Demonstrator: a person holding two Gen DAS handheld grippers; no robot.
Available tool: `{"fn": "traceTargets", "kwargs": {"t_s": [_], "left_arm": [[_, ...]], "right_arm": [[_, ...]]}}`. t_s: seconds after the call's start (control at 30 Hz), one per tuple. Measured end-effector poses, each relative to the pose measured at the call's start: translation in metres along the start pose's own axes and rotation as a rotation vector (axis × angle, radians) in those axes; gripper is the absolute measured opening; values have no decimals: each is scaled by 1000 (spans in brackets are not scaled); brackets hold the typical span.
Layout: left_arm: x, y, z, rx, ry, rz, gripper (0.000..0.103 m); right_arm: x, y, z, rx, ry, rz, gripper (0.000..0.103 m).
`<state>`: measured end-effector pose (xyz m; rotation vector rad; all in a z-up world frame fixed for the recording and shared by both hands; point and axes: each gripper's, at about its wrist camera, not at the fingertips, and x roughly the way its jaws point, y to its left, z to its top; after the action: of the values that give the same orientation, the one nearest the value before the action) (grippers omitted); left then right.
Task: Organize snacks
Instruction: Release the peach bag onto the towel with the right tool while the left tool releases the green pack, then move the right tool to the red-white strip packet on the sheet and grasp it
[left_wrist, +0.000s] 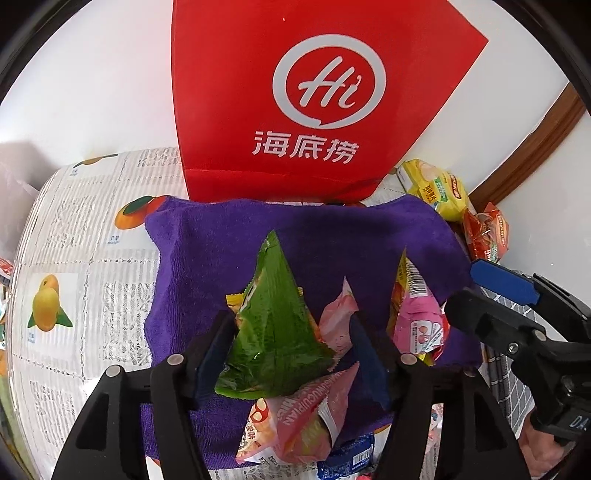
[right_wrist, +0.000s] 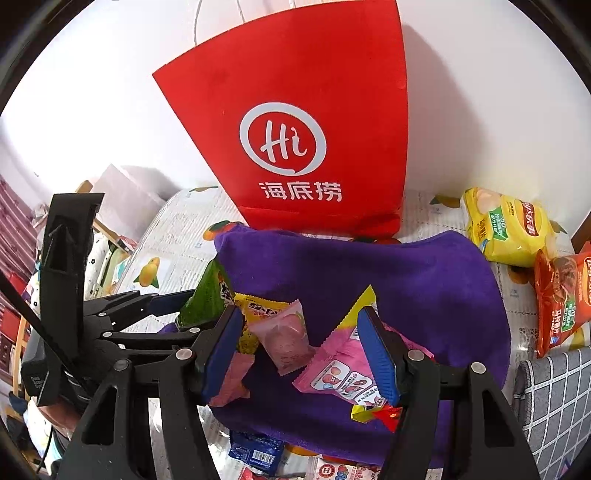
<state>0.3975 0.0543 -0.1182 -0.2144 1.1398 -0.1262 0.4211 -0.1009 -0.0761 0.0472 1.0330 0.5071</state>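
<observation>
Several snack packets lie on a purple towel (left_wrist: 229, 251) (right_wrist: 424, 288). A green packet (left_wrist: 273, 332) (right_wrist: 208, 291) sits tilted between the jaws of my left gripper (left_wrist: 291, 317) (right_wrist: 173, 310). It leans against the left pad while the right pad stands apart from it, so this gripper is open. My right gripper (right_wrist: 299, 312) (left_wrist: 463, 286) is open too. A small pale pink packet (right_wrist: 286, 341) (left_wrist: 338, 314) lies between its fingers, and a bright pink packet (right_wrist: 340, 373) (left_wrist: 417, 325) rests against its right pad only.
A red paper bag (left_wrist: 314, 92) (right_wrist: 314, 129) stands behind the towel. Yellow (right_wrist: 506, 229) and orange (right_wrist: 561, 302) chip bags lie at the right. Another pink packet (left_wrist: 303, 417) and a blue one (right_wrist: 255, 450) lie near the front edge. Checked grey fabric (right_wrist: 554, 398) is at the right.
</observation>
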Motion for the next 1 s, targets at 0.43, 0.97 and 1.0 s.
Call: {"fn": "traceTargets", "kwargs": {"t_s": [0.43, 0.97, 1.0], "left_arm": [[-24, 8, 4, -32, -64, -56, 73], [-48, 15, 4, -56, -98, -90, 73], [-49, 15, 4, -59, -97, -92, 73]], "right_arm": [[-21, 2, 1, 24, -70, -3, 64], [-55, 9, -58, 39, -120, -97, 64], [-58, 5, -72, 38, -121, -102, 64]]}}
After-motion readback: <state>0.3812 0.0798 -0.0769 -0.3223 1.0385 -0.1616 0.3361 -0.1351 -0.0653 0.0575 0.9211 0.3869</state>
